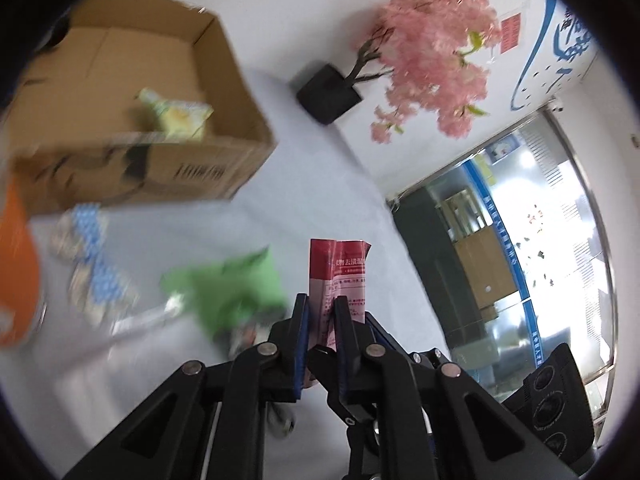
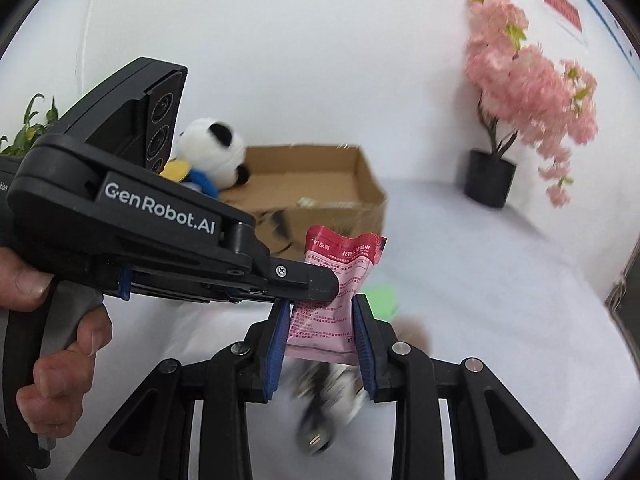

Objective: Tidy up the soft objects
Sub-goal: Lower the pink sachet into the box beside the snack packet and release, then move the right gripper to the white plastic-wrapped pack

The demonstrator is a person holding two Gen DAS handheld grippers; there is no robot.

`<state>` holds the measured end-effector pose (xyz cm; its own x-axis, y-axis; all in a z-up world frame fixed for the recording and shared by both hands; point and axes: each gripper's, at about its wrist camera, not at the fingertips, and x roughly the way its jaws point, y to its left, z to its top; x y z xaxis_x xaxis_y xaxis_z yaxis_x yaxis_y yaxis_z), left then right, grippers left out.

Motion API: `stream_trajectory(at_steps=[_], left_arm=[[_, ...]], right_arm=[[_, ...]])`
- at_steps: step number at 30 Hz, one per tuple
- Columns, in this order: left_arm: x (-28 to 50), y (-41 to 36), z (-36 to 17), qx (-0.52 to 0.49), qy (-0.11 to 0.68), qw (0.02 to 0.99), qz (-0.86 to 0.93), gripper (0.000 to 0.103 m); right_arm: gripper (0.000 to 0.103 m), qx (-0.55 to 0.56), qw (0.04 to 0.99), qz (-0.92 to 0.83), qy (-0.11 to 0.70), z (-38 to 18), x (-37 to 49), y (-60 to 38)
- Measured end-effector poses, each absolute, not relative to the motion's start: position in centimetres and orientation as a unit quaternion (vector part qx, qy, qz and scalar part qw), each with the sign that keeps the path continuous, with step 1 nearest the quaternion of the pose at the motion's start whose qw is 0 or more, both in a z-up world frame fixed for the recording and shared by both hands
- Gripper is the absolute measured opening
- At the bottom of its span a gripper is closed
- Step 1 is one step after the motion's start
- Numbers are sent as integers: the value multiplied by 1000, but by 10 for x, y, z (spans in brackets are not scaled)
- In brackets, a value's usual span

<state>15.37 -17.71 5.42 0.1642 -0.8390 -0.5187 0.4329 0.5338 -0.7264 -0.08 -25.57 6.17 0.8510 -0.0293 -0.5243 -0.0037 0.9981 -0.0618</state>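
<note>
A pink and red soft packet [image 1: 339, 276] is pinched upright in my left gripper [image 1: 322, 308], above the white table. In the right wrist view the same packet [image 2: 334, 300] hangs between my right gripper's [image 2: 322, 312] blue pads [image 2: 278, 336], with the left gripper's body [image 2: 132, 232] across it from the left; the right jaws stand a packet's width apart and touch its sides. A cardboard box [image 1: 132, 120] holds a yellow-green pouch [image 1: 178, 116]. A plush panda [image 2: 212, 152] sits at the box [image 2: 320, 184].
On the table lie a green bag [image 1: 228, 288], a blue-dotted packet [image 1: 92, 256] and an orange item [image 1: 16, 264]. A pink blossom tree in a black pot [image 1: 328, 94] stands at the back wall. A blurred dark object [image 2: 324, 404] lies below the right gripper.
</note>
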Motion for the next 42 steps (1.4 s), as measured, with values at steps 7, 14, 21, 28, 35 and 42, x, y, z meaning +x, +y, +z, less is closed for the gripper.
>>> stream_trajectory(at_steps=[7, 14, 21, 28, 35, 42], left_arm=[[222, -182, 73, -261, 432, 764, -402, 11], [283, -166, 55, -292, 460, 779, -310, 11], [299, -162, 46, -290, 492, 777, -265, 38], [252, -156, 95, -205, 448, 821, -289, 59], [149, -111, 105, -112, 434, 827, -339, 66], [89, -50, 52, -156, 497, 802, -293, 66]], right_arm=[[30, -76, 971, 21, 224, 86, 83, -290], [30, -45, 961, 88, 260, 76, 178, -287], [40, -9, 940, 102, 325, 56, 227, -292], [77, -15, 945, 100, 310, 75, 192, -299], [96, 22, 931, 220, 289, 111, 88, -302], [90, 36, 870, 265, 415, 36, 64, -260]])
